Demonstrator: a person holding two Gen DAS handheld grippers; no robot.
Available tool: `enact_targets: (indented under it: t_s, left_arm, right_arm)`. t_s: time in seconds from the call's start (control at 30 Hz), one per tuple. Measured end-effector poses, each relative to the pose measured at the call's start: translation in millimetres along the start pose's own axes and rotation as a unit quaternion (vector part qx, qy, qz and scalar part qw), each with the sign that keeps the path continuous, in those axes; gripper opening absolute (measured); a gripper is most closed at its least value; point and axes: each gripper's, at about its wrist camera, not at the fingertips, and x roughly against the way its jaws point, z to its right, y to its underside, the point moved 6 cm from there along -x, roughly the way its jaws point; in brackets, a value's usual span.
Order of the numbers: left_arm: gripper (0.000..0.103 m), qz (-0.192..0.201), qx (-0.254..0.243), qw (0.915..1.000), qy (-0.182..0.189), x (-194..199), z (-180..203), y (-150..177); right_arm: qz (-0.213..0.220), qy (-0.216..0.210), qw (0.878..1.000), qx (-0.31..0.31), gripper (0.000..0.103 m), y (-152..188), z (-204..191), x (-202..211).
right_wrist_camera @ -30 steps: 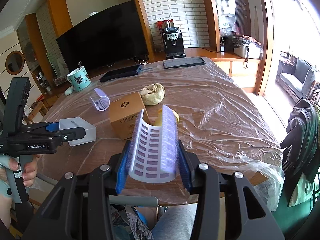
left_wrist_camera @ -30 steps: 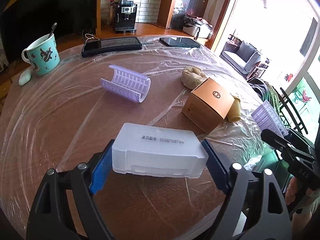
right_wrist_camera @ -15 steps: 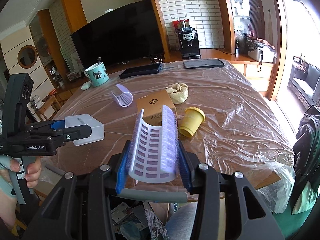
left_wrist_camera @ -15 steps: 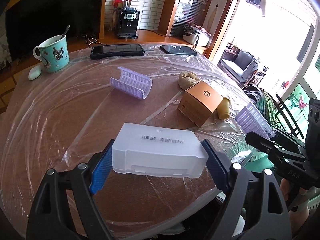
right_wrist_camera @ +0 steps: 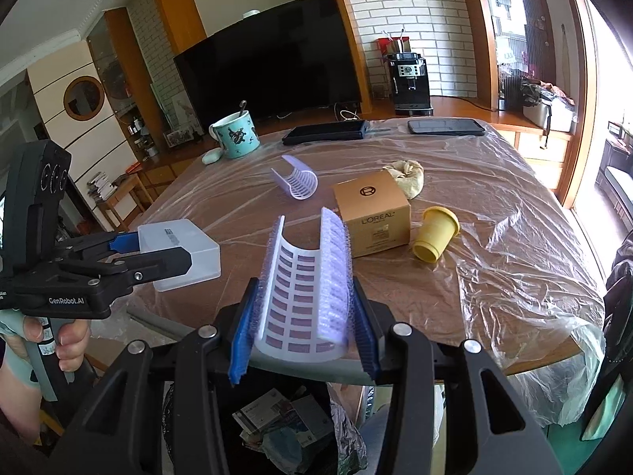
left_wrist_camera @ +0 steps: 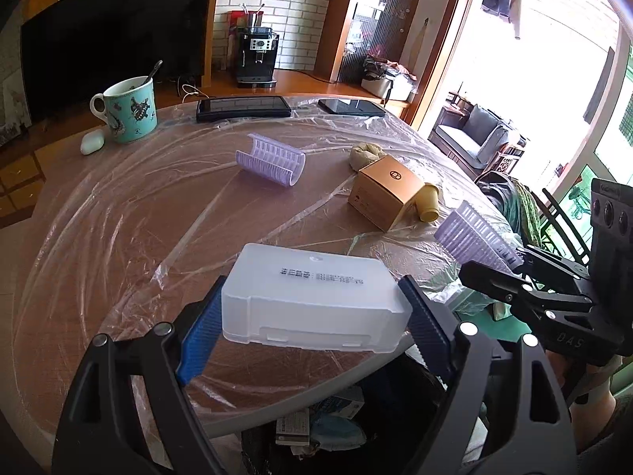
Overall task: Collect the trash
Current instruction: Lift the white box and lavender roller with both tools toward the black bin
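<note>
My left gripper (left_wrist_camera: 312, 324) is shut on a translucent white plastic box (left_wrist_camera: 312, 301), held over the table's near edge; the same box (right_wrist_camera: 186, 253) shows at the left of the right wrist view. My right gripper (right_wrist_camera: 302, 332) is shut on a curved purple plastic grille (right_wrist_camera: 304, 293), seen too as the purple grille (left_wrist_camera: 474, 241) at the right of the left wrist view. Below both grippers a black trash bin (right_wrist_camera: 285, 427) holds paper and wrappers. On the table lie a second purple grille (left_wrist_camera: 273, 158), a tan carton (right_wrist_camera: 372, 213), a yellow cup (right_wrist_camera: 435, 233) on its side and a crumpled beige wad (right_wrist_camera: 407, 178).
The round table (left_wrist_camera: 99, 237) is covered in clear plastic film. At its far side stand a teal mug (left_wrist_camera: 130, 111) with a spoon, a white earbud case (left_wrist_camera: 92, 142) and two dark tablets (left_wrist_camera: 243, 107). A hand (right_wrist_camera: 59, 340) grips the left gripper's handle.
Both grippers have drawn back from the table towards its near edge with their loads; the bin has come into view beneath them. Neither grip has changed.
</note>
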Motion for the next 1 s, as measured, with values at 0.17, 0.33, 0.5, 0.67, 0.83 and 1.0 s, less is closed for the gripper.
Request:
enact_targets:
  t_s: [0.17,0.33,0.5,0.67,0.83,1.0]
  left_arm:
    - [0.085,0.002,0.000,1.0000,0.002,12,1,11]
    - [0.085,0.004,0.004,1.0000,0.007,23,4,20]
    - [0.085,0.005,0.004,0.9999,0.012,32,7,29]
    - [0.085,0.004,0.000,0.9999,0.015,39,11,37]
    - [0.085,-0.001,-0.005,0.9999,0.014,43,14,47]
    - [0.085,-0.006,-0.003,0.9998,0.019,46,18,57]
  right_arm:
    - [-0.010,-0.015,1.000,0.011,0.043,7,-13,2]
    - [-0.020,-0.028,0.999,0.018,0.043,16,-21,6]
    - [-0.026,-0.035,0.999,0.026,0.043,23,-30,11]
    - [-0.031,-0.039,0.998,0.032,0.043,32,-35,17]
    - [-0.038,-0.041,0.998,0.031,0.043,42,-37,21]
    - [-0.047,-0.043,0.998,0.029,0.043,52,-38,23]
